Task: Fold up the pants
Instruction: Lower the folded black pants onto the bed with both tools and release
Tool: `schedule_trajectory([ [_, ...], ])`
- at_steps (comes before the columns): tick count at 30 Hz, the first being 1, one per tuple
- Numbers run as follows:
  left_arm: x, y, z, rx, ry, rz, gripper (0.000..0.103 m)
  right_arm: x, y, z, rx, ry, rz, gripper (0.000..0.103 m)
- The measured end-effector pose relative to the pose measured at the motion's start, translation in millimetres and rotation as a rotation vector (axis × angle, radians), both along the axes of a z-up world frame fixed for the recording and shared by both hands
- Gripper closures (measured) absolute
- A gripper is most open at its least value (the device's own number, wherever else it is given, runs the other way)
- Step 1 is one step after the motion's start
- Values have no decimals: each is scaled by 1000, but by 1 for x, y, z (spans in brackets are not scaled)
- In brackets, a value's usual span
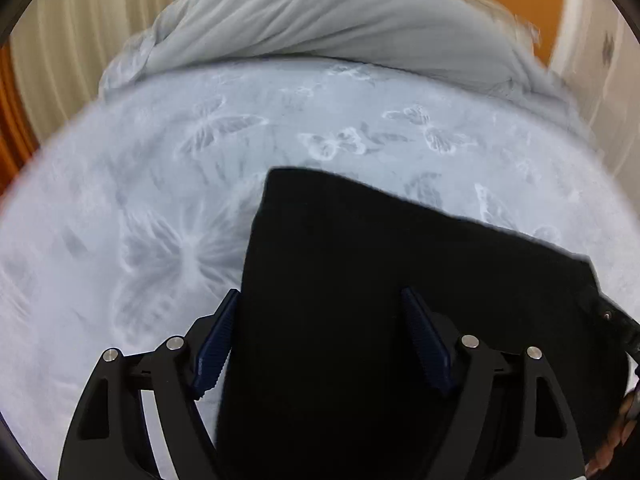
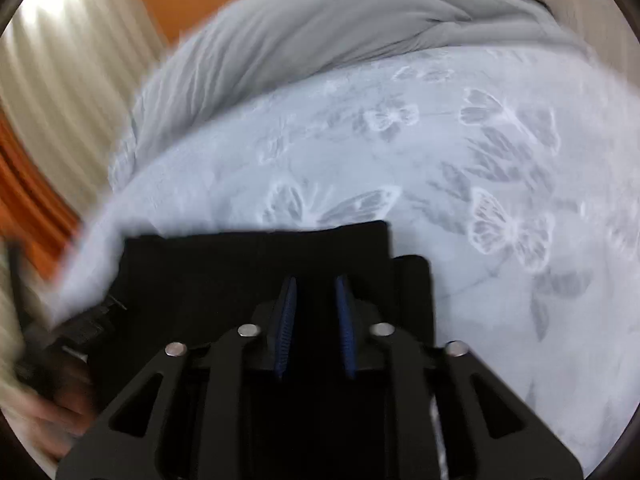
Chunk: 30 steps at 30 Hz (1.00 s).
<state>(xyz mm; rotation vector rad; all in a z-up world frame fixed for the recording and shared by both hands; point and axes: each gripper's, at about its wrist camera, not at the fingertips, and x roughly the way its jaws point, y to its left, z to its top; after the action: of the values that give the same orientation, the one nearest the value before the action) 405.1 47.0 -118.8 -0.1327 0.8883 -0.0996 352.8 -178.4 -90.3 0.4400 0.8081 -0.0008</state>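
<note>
The black pants (image 1: pixel 400 240) lie folded into a flat rectangle on a pale bedsheet printed with butterflies (image 1: pixel 160 200). My left gripper (image 1: pixel 320 291) hovers over the pants' left part. It is open wide: one blue pad sits beside the pants' left edge, the other is over the cloth, and neither presses on it. In the right wrist view the pants (image 2: pixel 240 264) fill the lower middle, and my right gripper (image 2: pixel 316 277) is over them with its pads drawn close together, a thin dark slit between them. No cloth is visibly lifted.
A rolled grey blanket (image 1: pixel 320 12) lies across the far side of the bed, also (image 2: pixel 300 32). Cream curtains (image 1: pixel 80 40) and an orange wall stand behind. A hand (image 2: pixel 52 412) holding the other gripper shows at the left edge.
</note>
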Motion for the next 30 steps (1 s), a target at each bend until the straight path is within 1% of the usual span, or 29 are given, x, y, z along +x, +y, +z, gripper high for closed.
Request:
schedule_trajectory([
  [1, -1, 6, 4, -29, -12, 6, 23, -5, 4, 6, -10, -20, 15, 88],
  [2, -2, 6, 6, -13, -18, 1, 23, -13, 11, 15, -26, -61, 49, 89],
  [3, -3, 4, 7, 9, -23, -10, 23, -22, 16, 16, -50, -86, 68, 89],
  [5, -7, -2, 8, 55, -39, -22, 23, -14, 14, -12, -100, 15, 75, 92],
  [6, -12, -6, 13, 74, -55, -24, 24, -22, 3, -16, -31, -21, 60, 93],
  [7, -16, -7, 16, 80, -65, -22, 24, -20, 0, -9, 2, -12, 33, 93],
  [8, -25, -8, 23, 101, -80, -9, 25, -28, -2, 1, 7, -2, -13, 90],
  [9, -29, -10, 29, 115, -93, -11, 25, -40, 1, 14, 1, -20, -24, 87],
  [10, -36, -12, 38, 128, -109, -22, 25, -55, 8, 29, -10, -62, 6, 87],
  [11, -46, -15, 45, 143, -124, -31, 25, -67, 14, 37, -38, -80, 30, 87],
  [12, -56, -16, 52, 166, -140, -39, 25, -79, 22, 39, -92, -67, 50, 87],
  [13, -63, -17, 56, 176, -146, -53, 25, -83, 23, 34, -116, -35, 62, 87],
  [14, -72, -17, 59, 185, -146, -69, 25, -85, 23, 20, -138, 17, 67, 89],
  [15, -78, -18, 60, 196, -141, -72, 25, -84, 20, 5, -154, 56, 59, 88],
  [16, -85, -18, 59, 203, -136, -75, 25, -93, 13, -1, -135, 43, 40, 75],
  [17, -91, -18, 57, 205, -130, -80, 25, -100, 6, 3, -101, 36, 8, 70],
  [18, -97, -17, 55, 209, -122, -73, 25, -106, 2, 8, -62, 36, -26, 70],
  [19, -101, -16, 54, 205, -118, -74, 25, -110, 4, 17, -46, 45, -29, 72],
  [20, -108, -15, 52, 199, -115, -81, 25, -111, 10, 24, -65, 35, -14, 73],
  [22, -115, -16, 50, 210, -116, -81, 25, -120, 27, 41, -141, -8, 25, 73],
  [23, -118, -16, 49, 210, -115, -86, 25, -120, 34, 40, -164, -4, 46, 73],
  [24, -120, -17, 48, 211, -110, -87, 25, -118, 38, 33, -190, 21, 59, 73],
  [25, -121, -17, 46, 210, -104, -87, 25, -112, 36, 16, -222, 82, 51, 73],
  [26, -121, -17, 44, 208, -98, -87, 25, -111, 32, 0, -208, 122, 49, 71],
  [27, -121, -17, 43, 208, -94, -84, 25, -112, 27, -6, -177, 112, 37, 70],
  [28, -122, -17, 41, 208, -88, -82, 25, -116, 24, -4, -158, 101, 21, 68],
  [30, -124, -15, 40, 199, -85, -82, 25, -115, 30, 10, -198, 114, 23, 67],
])
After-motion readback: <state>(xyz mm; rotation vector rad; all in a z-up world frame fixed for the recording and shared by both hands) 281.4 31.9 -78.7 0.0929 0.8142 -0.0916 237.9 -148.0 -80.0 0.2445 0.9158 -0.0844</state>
